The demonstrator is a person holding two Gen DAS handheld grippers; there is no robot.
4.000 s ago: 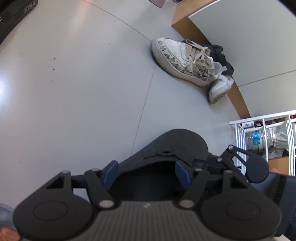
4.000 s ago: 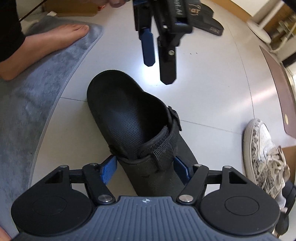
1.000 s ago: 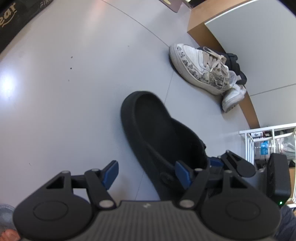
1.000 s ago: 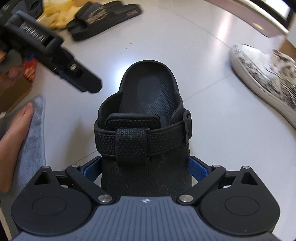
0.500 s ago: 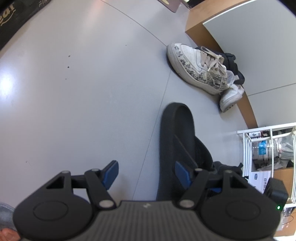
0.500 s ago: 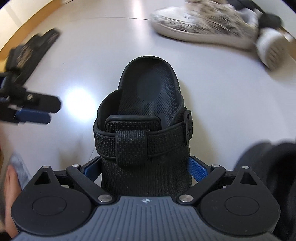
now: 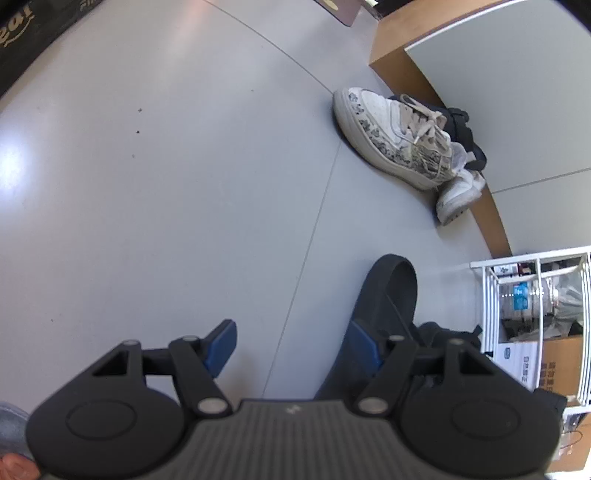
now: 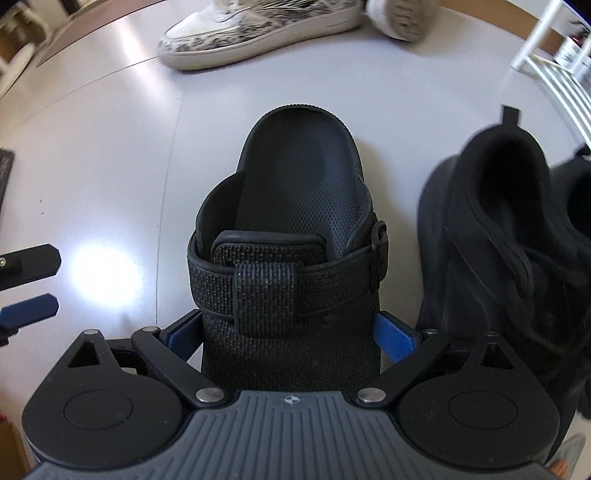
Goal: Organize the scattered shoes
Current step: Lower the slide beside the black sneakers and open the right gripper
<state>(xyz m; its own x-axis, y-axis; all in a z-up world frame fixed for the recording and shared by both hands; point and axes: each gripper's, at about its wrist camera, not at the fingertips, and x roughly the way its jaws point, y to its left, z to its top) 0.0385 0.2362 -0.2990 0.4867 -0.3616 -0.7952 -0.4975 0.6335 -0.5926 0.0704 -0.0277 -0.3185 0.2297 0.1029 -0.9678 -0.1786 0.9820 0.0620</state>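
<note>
The right gripper (image 8: 290, 332) was clenched on the black sandal (image 8: 295, 236), its blue pads pressed against the two sides of the shoe's front part, just below the strap. The sandal's heel end pointed away from the right wrist camera, over the grey floor (image 8: 110, 166); whether its sole touched the floor I could not tell. Just beside it on the right lay a black sneaker (image 8: 495, 236), heel opening upward, with another dark shoe partly visible behind that at the frame edge.

Farther along the floor, toward the wall, the patterned white sneaker (image 8: 258, 26) lay with a second white shoe (image 8: 399, 18) at its heel end, both blurred in the right wrist view. In the left wrist view that patterned white sneaker (image 7: 395, 138) rested near the wooden baseboard (image 7: 491, 221), with a dark shoe behind it against the wall.

The left gripper (image 7: 291, 341) stood released, jaws spread and grasping nothing, bare floor showing between the pads. The black sandal (image 7: 384, 306) appeared beyond its right pad. A white wire rack (image 7: 532, 291) stood at the floor's right edge.
</note>
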